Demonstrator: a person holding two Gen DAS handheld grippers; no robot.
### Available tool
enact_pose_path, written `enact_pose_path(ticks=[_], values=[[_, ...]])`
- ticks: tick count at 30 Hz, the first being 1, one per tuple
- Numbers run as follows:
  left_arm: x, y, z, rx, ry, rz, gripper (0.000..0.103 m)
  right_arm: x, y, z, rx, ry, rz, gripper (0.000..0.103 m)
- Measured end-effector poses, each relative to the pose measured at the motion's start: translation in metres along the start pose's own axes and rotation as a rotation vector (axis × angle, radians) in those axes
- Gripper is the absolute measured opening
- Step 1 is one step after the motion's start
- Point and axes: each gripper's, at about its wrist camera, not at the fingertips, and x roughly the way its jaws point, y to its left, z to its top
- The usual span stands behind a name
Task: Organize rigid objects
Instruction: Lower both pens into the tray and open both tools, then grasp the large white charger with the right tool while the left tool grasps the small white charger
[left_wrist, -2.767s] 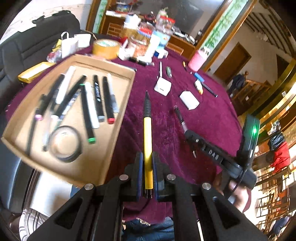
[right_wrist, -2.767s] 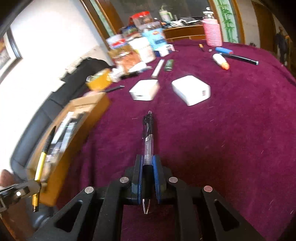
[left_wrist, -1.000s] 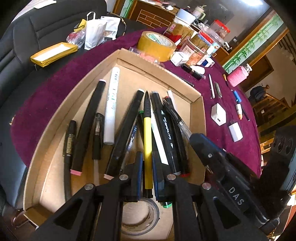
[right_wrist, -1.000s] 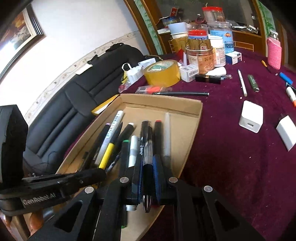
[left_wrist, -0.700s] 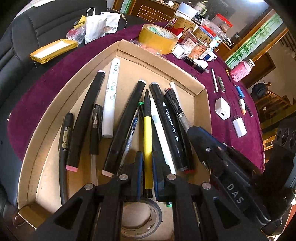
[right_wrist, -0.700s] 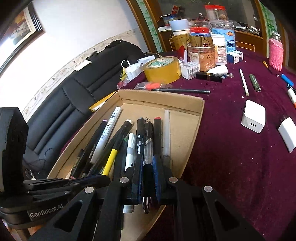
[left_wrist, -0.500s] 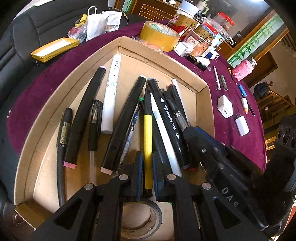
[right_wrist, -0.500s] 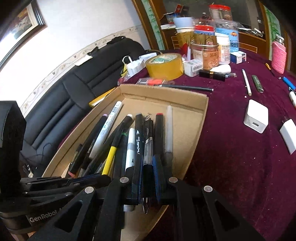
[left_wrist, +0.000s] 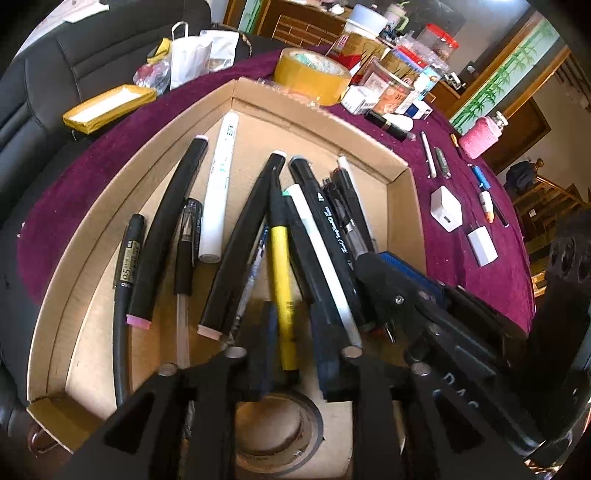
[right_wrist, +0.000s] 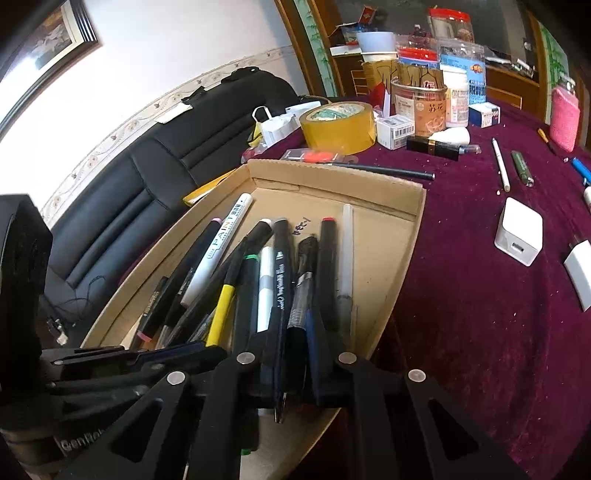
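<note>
We hold both grippers over the box (left_wrist: 400, 173), which sits on the tabletop (left_wrist: 454, 280) toward 9 o'clock of the loose things still out on the cloth. The step in hand looks like the drop: two pens going in among the markers already lying there.

Our left gripper (left_wrist: 293, 339) stands wide, with a clear gap on each side of the yellow pen (left_wrist: 280, 266). The pen lies between the jaws, gripped by neither, slanted across the other markers with its dark tip toward 12 o'clock. In the left view it looks slightly blurred, so we judge it is just loose.

Our right gripper (right_wrist: 290, 350) is also parted, though less plainly. The black pen (right_wrist: 301, 291) runs between its jaws, point toward 6 o'clock, and a sliver of space shows on both sides. We judge it released or nearly so, resting on the pile beside a black marker (right_wrist: 280, 258).

In the right view, the tabletop at 2 to 3 o'clock carries two white chargers (right_wrist: 519, 236), and farther off at 1 o'clock a white stylus (right_wrist: 500, 164) and a green pen (right_wrist: 521, 168). A roll of tape (right_wrist: 338, 122) stands beyond the box at 12 o'clock.

Next, we think, both grippers should lift straight up, jaws kept apart so neither pen is dragged out. Then they should swing toward 2 o'clock for the stylus and green pen. Those lie close together, so each gripper needs to line up along one of them only.
</note>
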Motion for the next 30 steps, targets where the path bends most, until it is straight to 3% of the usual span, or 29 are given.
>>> enact_pose_path(ticks=[3,5,7,8,9,17,27,30], values=[[-0.007,-0.002,-0.002,0.003,-0.010,-0.014,0.038,-0.012,-0.008,-0.001,0.049,-0.009,0.037,0.023],[-0.018,-0.007,-0.003,0.005,-0.023,-0.047,0.044,-0.023,-0.016,-0.002,0.087,-0.020,0.071,0.037],[-0.028,-0.014,-0.004,0.022,-0.055,-0.063,0.063,-0.040,-0.028,-0.005,0.133,-0.046,0.116,0.051],[-0.033,-0.020,-0.005,0.034,-0.076,-0.068,0.065,-0.051,-0.035,-0.006,0.154,-0.061,0.126,0.054],[-0.039,-0.028,-0.006,0.051,-0.088,-0.076,0.066,-0.062,-0.041,-0.008,0.166,-0.077,0.125,0.057],[-0.067,-0.098,0.006,0.152,-0.055,-0.148,0.066,-0.148,-0.077,-0.007,0.148,-0.138,0.095,0.057],[-0.169,-0.210,0.051,0.328,-0.111,-0.242,0.066,-0.275,-0.092,0.058,0.105,-0.256,-0.038,0.059],[-0.173,-0.226,0.065,0.356,-0.171,-0.218,0.081,-0.288,-0.098,0.075,0.087,-0.270,-0.062,0.071]])
